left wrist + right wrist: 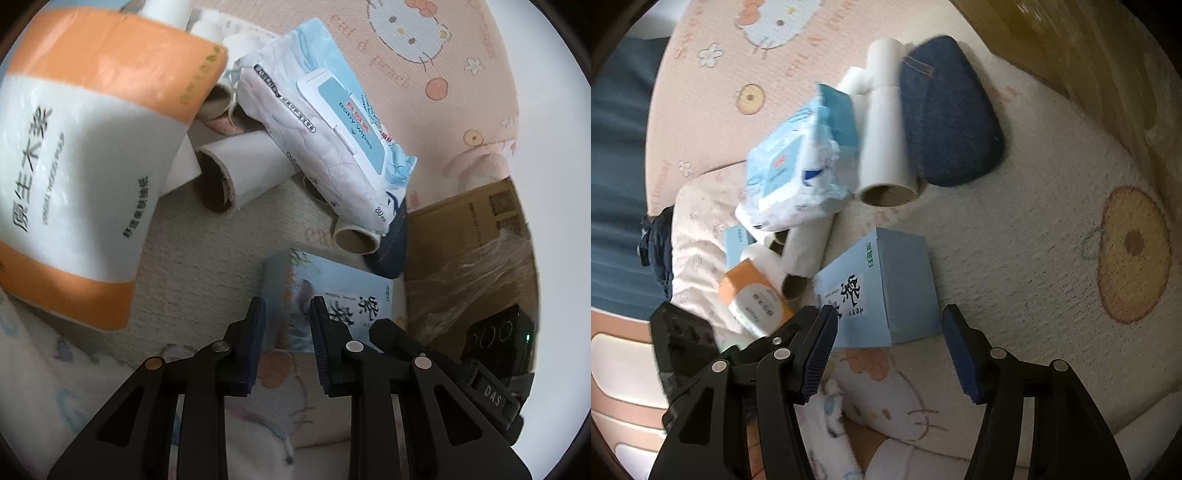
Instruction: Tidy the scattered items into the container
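A light blue tissue box point(882, 288) lies on the cream mat, its near end between the fingers of my right gripper point(888, 321). The jaws are open and stand just off its sides. My left gripper point(288, 314) hovers over the same tissue box point(343, 291), narrowly open with nothing clamped. Scattered behind it are an orange-and-white tissue pack point(92, 166), a baby wipes pack point(325, 140), white paper rolls point(229, 173) and a dark denim case point(391, 254). The cardboard box point(465, 229) stands at the right.
Crumpled clear plastic point(480, 273) lies in the cardboard box. The items rest on a cartoon-print mat point(1052, 240) with raised padded edges. In the right wrist view the black body of the other gripper point(683, 339) sits close at the left. A dark blue cloth point(617, 147) lies beyond the mat.
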A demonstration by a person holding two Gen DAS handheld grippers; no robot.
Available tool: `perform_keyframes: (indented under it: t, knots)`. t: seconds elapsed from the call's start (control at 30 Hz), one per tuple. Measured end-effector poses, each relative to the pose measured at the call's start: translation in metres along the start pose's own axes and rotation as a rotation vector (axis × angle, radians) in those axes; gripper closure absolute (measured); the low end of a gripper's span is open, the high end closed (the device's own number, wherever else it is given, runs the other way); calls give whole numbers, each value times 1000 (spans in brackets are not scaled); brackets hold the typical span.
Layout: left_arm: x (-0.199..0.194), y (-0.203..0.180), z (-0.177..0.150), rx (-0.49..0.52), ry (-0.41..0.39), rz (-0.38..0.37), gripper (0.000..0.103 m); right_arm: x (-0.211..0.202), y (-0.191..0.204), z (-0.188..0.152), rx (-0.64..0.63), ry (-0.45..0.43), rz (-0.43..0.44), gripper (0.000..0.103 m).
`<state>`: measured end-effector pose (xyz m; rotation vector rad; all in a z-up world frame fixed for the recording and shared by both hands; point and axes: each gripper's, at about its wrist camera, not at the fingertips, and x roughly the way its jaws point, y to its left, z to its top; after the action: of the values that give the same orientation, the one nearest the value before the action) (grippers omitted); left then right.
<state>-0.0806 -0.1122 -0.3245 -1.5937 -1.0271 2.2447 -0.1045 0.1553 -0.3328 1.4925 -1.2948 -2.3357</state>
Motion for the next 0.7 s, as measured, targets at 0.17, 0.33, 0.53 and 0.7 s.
perform_keyframes:
  t: [0.17,0.33,0.53,0.7]
  knots:
    - [-5,3,3,-45,-21,-47,58,-14,23,0,-66,-25,51,47]
    - [-2,5,5,-53,-8,-55,58,-5,21,4,-43,-9,62,47]
    - [0,6,7,-61,0,-68,58,5,12,3,-3,-6,40,61]
    - [-1,5,8,-81,2,-102,57,-1,14,6,1,-26,65,65]
